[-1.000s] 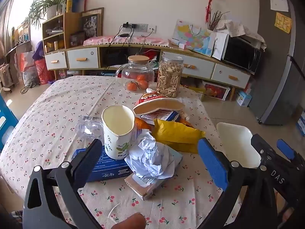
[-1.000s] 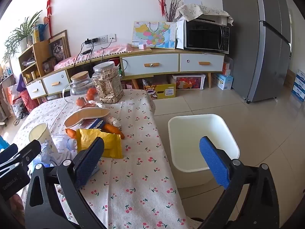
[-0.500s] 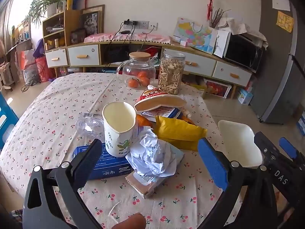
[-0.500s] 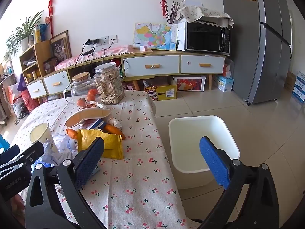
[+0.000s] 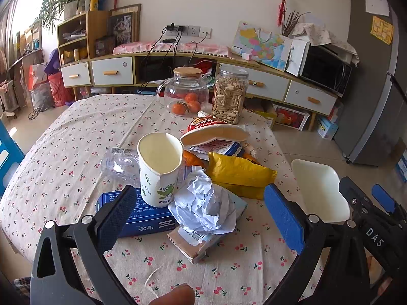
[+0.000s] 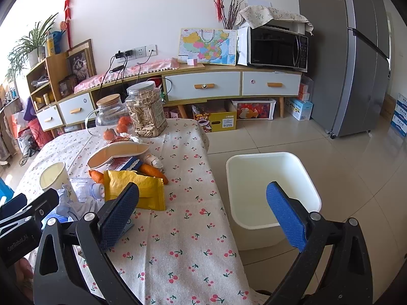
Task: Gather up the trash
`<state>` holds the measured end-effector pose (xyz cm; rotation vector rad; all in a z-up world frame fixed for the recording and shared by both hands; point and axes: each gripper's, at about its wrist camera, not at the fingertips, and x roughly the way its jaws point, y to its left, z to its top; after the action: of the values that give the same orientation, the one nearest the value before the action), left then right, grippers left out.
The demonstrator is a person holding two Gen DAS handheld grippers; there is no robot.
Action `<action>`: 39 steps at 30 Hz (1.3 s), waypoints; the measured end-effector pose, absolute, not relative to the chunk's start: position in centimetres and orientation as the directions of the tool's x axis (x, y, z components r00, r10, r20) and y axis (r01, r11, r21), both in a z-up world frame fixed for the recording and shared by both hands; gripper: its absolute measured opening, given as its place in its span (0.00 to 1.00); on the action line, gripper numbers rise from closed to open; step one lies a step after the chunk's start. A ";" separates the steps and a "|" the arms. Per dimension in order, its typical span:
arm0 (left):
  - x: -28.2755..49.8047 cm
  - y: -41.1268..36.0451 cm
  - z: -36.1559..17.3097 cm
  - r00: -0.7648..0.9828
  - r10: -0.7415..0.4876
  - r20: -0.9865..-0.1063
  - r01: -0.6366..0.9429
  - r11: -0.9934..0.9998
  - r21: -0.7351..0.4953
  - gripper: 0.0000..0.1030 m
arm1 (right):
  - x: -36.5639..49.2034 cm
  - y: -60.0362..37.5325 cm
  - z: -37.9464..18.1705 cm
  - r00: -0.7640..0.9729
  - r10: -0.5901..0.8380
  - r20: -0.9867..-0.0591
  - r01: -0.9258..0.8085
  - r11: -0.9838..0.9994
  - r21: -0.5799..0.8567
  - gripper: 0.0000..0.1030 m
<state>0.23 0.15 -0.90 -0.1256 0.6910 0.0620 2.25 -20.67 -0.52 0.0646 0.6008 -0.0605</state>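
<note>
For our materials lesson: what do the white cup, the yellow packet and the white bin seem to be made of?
White cup: matte paper, judging by its side seam.
Yellow packet: probably glossy plastic film, with crimped ends.
White bin: likely smooth moulded plastic, with rounded corners.

Litter is packed tight at mid-table: cup [image 5: 159, 169] on the blue box [image 5: 142, 213], crumpled paper [image 5: 204, 204] touching both, yellow packet [image 5: 239, 171] just behind. Bare tablecloth [image 5: 76, 137] lies left of this cluster and at the near edge. The white bin [image 6: 273, 190] stands open-topped on the floor beside the table's right edge. Jar [image 5: 230, 94] and teapot [image 5: 187, 91] close the far side.
</note>
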 end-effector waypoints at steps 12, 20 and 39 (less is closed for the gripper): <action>0.3 0.2 -1.2 0.765 0.015 -0.643 -0.100 0.990 -0.095 0.94 | 2.1 -20.3 -0.7 0.824 -0.031 -0.566 0.067 0.997 0.042 0.93; 0.3 0.4 -1.3 0.762 0.017 -0.647 -0.106 0.989 -0.099 0.94 | 2.1 -20.1 -0.9 0.822 -0.030 -0.568 0.065 0.997 0.041 0.93; 0.6 0.6 -1.2 0.751 0.016 -0.660 -0.116 0.987 -0.107 0.94 | 2.1 -20.0 -1.1 0.819 -0.030 -0.574 0.066 0.997 0.043 0.93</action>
<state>0.60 0.55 -1.22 -0.1451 0.7183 0.0724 2.13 -20.01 -1.06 0.0616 0.6098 -0.0508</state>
